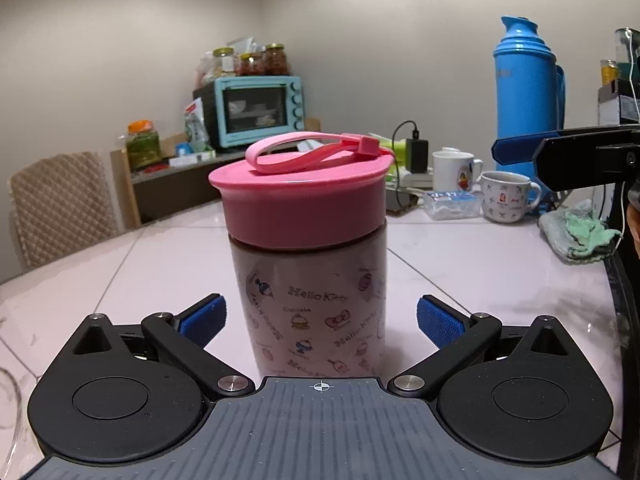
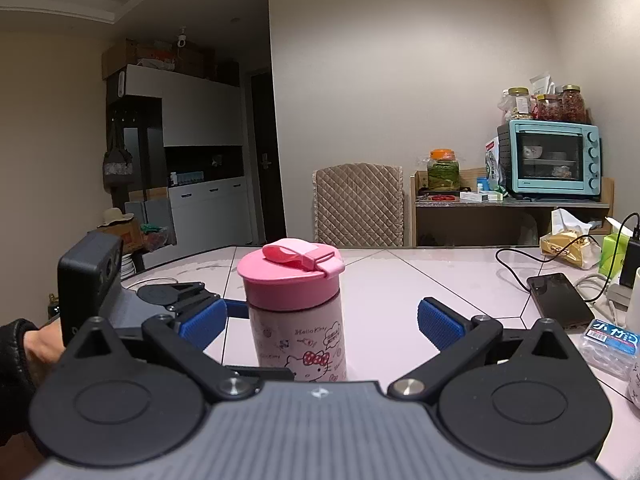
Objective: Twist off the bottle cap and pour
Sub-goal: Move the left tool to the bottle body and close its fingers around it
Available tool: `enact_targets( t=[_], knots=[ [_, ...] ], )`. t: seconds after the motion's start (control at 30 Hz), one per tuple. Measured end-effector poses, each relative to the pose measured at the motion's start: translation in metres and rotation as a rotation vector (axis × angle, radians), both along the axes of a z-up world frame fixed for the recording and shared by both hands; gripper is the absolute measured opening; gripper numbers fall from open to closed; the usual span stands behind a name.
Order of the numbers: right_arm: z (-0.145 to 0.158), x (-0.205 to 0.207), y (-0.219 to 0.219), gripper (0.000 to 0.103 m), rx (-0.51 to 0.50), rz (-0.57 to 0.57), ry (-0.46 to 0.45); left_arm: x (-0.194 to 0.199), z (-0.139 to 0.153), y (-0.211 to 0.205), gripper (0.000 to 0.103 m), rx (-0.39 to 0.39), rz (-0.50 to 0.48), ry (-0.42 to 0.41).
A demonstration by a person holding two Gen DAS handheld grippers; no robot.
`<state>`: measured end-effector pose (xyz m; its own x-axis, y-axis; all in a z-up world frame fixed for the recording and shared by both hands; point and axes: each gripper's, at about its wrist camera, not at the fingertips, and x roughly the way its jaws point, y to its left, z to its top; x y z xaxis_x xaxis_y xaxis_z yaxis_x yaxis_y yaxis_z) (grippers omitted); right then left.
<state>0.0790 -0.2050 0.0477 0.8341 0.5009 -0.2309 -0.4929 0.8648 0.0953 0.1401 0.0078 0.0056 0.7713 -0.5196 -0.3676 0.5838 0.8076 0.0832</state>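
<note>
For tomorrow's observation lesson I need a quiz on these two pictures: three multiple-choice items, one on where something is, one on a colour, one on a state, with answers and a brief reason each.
1. Where does the bottle stand?
A. on the table, between the open fingers of the left gripper
B. on top of the oven
C. on the chair

2. What colour is the cap?
A. blue
B. pink
C. green

3. What state is the cap in?
A. lying on the table beside the bottle
B. held in the right gripper
C. on the bottle, untouched

Answers:
1 A: the bottle rests on the table, with a blue finger pad on either side, gaps showing.
2 B: cap and strap are pink in both views.
3 C: it sits on the bottle's neck, and the right gripper is open and empty.
</note>
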Motion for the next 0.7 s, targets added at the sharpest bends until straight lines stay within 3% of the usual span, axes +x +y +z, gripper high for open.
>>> enact_targets(
  t=[0.7],
  knots=[
    [-0.008,0.019,0.004,0.103,-0.013,0.023,0.020,0.030,-0.007,0.003,0.100,-0.031,-0.068,0.023]
  ],
)
